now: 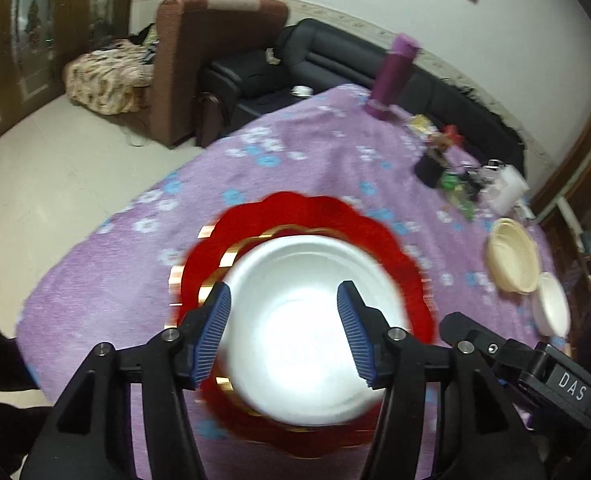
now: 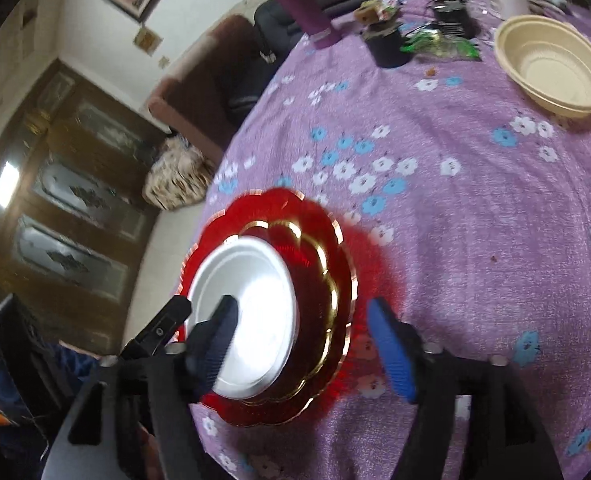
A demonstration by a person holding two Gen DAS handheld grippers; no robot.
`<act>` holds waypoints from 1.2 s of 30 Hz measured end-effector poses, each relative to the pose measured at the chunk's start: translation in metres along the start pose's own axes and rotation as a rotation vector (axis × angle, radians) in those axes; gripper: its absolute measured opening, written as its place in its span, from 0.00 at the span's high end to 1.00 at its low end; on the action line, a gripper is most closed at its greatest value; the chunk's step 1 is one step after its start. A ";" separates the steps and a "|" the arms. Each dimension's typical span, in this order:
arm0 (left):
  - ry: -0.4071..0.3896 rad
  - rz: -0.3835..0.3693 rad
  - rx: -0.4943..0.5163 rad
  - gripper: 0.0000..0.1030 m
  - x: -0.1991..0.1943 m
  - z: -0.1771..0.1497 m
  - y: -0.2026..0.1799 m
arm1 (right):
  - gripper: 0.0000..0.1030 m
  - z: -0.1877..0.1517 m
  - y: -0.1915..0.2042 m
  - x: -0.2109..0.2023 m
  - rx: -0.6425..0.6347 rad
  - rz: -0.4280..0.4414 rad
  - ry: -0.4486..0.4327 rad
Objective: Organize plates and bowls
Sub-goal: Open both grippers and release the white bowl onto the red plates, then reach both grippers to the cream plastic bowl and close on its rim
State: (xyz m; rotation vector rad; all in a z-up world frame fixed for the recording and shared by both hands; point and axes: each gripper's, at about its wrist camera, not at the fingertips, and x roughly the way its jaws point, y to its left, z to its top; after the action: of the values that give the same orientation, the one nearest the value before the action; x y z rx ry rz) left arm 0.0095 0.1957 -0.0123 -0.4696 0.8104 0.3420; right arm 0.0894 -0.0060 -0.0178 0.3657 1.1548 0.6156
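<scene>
Hovering with jaws wide and empty: left gripper (image 1: 283, 336) over white bowl (image 1: 309, 328), right gripper (image 2: 307, 344) over red plates (image 2: 315, 280). Stacked just below both: bowl atop 2 plates, on table (image 2: 455, 208). Farther beyond right jaws: cream bowl (image 2: 555, 68), purple flask (image 2: 299, 4).

Glare on white bowl (image 1: 303, 344), blurred fisheye edges
</scene>
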 end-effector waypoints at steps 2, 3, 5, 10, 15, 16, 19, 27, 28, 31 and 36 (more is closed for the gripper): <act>-0.002 -0.021 0.027 0.43 -0.001 0.001 -0.017 | 0.30 0.004 -0.015 -0.012 0.041 0.018 -0.019; -0.005 -0.034 0.048 0.43 -0.002 0.001 -0.028 | 0.30 0.006 -0.022 -0.018 0.059 0.027 -0.028; -0.008 -0.058 0.086 0.40 -0.002 0.003 -0.050 | 0.29 0.012 -0.041 -0.036 0.096 0.036 -0.059; 0.012 -0.147 0.185 0.33 0.009 0.004 -0.119 | 0.23 0.028 -0.097 -0.083 0.213 -0.026 -0.185; 0.088 -0.213 0.272 0.33 0.038 -0.001 -0.182 | 0.23 0.044 -0.155 -0.112 0.336 -0.092 -0.248; 0.104 -0.225 0.283 0.33 0.046 -0.001 -0.194 | 0.23 0.047 -0.165 -0.116 0.355 -0.105 -0.254; 0.137 -0.236 0.299 0.33 0.067 0.000 -0.222 | 0.22 0.060 -0.183 -0.122 0.376 -0.135 -0.266; 0.202 -0.240 0.250 0.33 0.114 0.010 -0.260 | 0.24 0.104 -0.213 -0.112 0.376 -0.174 -0.269; 0.209 -0.245 0.243 0.33 0.120 0.012 -0.264 | 0.25 0.110 -0.215 -0.109 0.374 -0.180 -0.267; 0.200 -0.231 0.240 0.34 0.132 0.017 -0.276 | 0.37 0.126 -0.224 -0.102 0.367 -0.211 -0.267; 0.184 -0.205 0.257 0.34 0.148 0.021 -0.296 | 0.50 0.142 -0.241 -0.087 0.378 -0.251 -0.248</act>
State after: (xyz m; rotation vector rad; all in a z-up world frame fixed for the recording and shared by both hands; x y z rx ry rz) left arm 0.2546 -0.0264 -0.0329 -0.3413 0.9618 0.0030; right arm 0.2609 -0.2421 -0.0376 0.5903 1.0539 0.1235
